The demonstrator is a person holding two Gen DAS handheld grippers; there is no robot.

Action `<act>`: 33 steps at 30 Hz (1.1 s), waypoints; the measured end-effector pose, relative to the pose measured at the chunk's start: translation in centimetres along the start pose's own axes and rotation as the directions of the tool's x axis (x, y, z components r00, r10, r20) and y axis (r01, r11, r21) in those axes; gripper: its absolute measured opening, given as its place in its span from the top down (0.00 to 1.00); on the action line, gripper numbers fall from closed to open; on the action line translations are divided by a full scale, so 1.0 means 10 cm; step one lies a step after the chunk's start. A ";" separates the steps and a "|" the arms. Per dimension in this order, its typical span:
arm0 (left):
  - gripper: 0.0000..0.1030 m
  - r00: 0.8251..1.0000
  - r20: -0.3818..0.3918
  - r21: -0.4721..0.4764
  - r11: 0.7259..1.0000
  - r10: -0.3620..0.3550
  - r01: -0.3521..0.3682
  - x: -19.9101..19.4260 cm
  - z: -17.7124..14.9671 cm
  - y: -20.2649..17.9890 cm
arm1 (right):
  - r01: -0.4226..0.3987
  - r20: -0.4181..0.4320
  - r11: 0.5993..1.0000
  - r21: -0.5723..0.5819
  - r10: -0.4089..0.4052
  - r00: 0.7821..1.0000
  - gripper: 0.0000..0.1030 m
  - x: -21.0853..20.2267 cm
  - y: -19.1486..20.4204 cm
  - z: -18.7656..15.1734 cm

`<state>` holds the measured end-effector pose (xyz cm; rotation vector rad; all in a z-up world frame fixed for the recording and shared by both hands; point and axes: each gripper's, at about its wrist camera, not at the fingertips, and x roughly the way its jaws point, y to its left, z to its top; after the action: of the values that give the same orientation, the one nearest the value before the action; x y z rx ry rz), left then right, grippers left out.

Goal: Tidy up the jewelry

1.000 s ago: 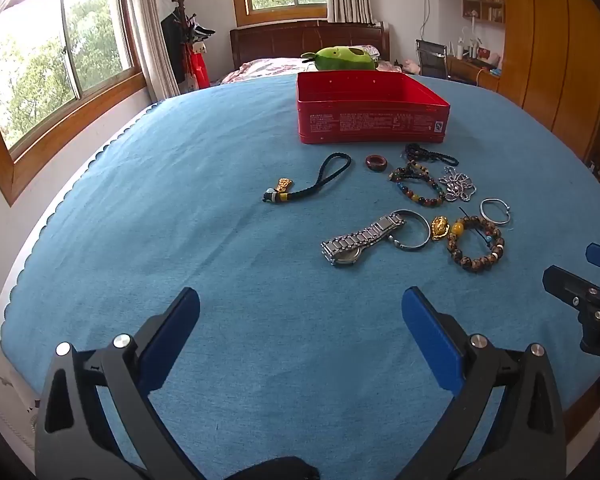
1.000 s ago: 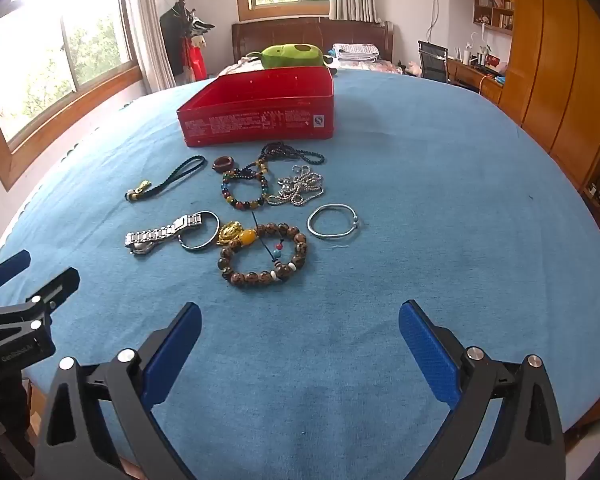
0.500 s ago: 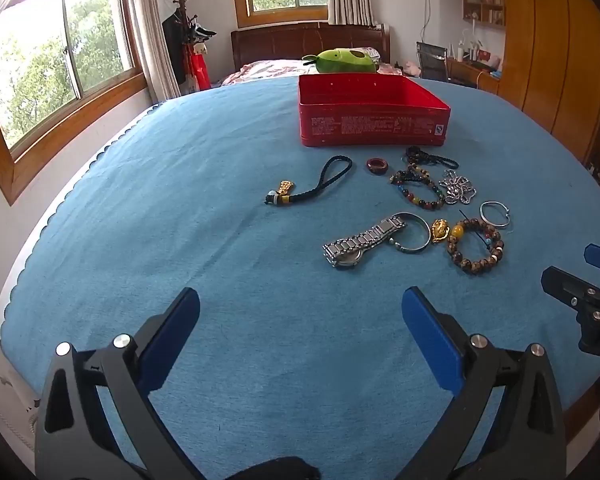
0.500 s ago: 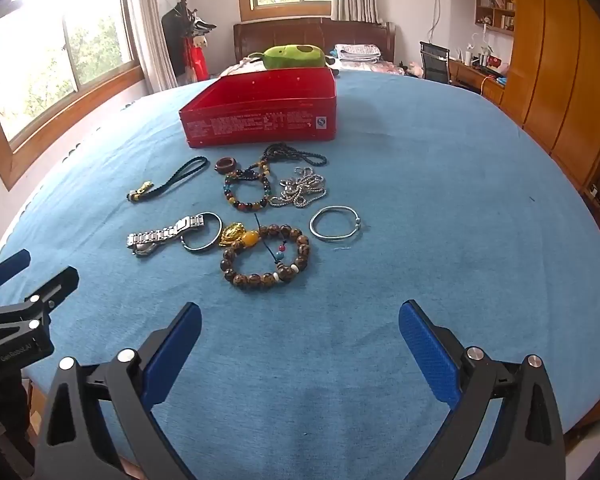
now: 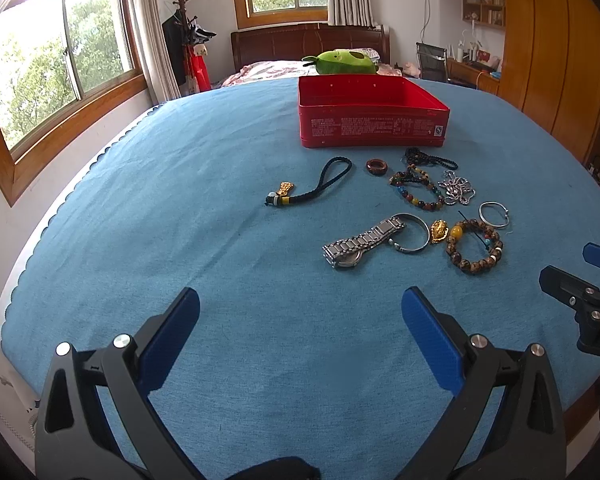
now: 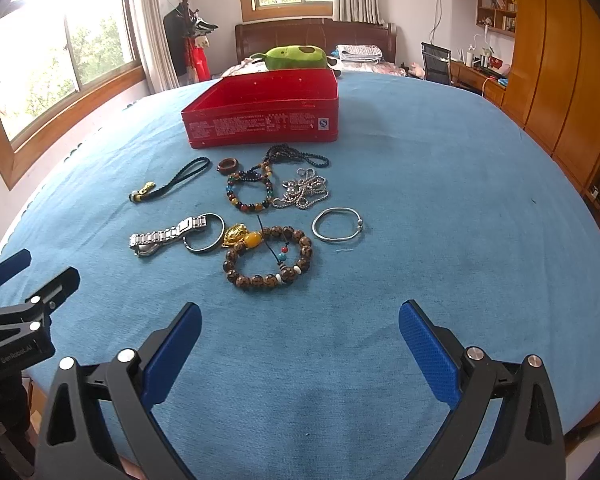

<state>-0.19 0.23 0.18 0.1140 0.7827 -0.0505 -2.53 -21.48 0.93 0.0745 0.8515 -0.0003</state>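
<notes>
Left tool (image 5: 300,312): held low over the near edge of the tabletop (image 5: 180,220), level and pointing toward the far edge; its blue pads stand wide apart, released, with nothing between them.
Right tool (image 6: 300,328): beside the left one at the same near edge, also level; pads spread wide, released and empty, aimed at the jewelry.
Red tin (image 6: 264,110): open-topped, toward the far edge of the tabletop; its visible interior is bare red, though the floor is partly hidden by the front wall.
Jewelry cluster: spread on the blue cloth between the tin and the tools, all outside the tin.
Black cord (image 5: 316,184): leftmost piece, with a gold charm at its near end.
Brown ring (image 6: 229,166): just in front of the tin.
Coloured bead bracelet (image 6: 250,192): touching a silver chain (image 6: 302,192) on its right; dark beads (image 6: 296,156) lie behind them.
Watch (image 5: 360,242): metal band overlapping a silver bangle (image 5: 412,232).
Wooden bead bracelet (image 6: 268,258): nearest the right tool, a gold charm (image 6: 234,234) at its left.
Thin silver bangle (image 6: 337,224): lies apart, to the right.
Green plush (image 6: 296,56): beyond the tin.
</notes>
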 end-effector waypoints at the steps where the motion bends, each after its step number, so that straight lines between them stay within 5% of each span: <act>1: 0.03 1.000 0.000 0.000 1.000 0.000 0.000 0.00 0.00 0.00 | 0.000 0.000 1.000 0.000 0.000 1.000 0.04 0.00 0.00 0.00; 33: 0.03 1.000 0.003 0.000 1.000 0.000 0.000 -0.09 0.02 0.03 | -0.005 -0.002 1.000 -0.001 0.005 1.000 0.04 0.03 0.03 0.00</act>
<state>-0.67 0.48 0.97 0.1143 0.7796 -0.0505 -2.35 -21.21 0.71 0.0757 0.8536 0.0044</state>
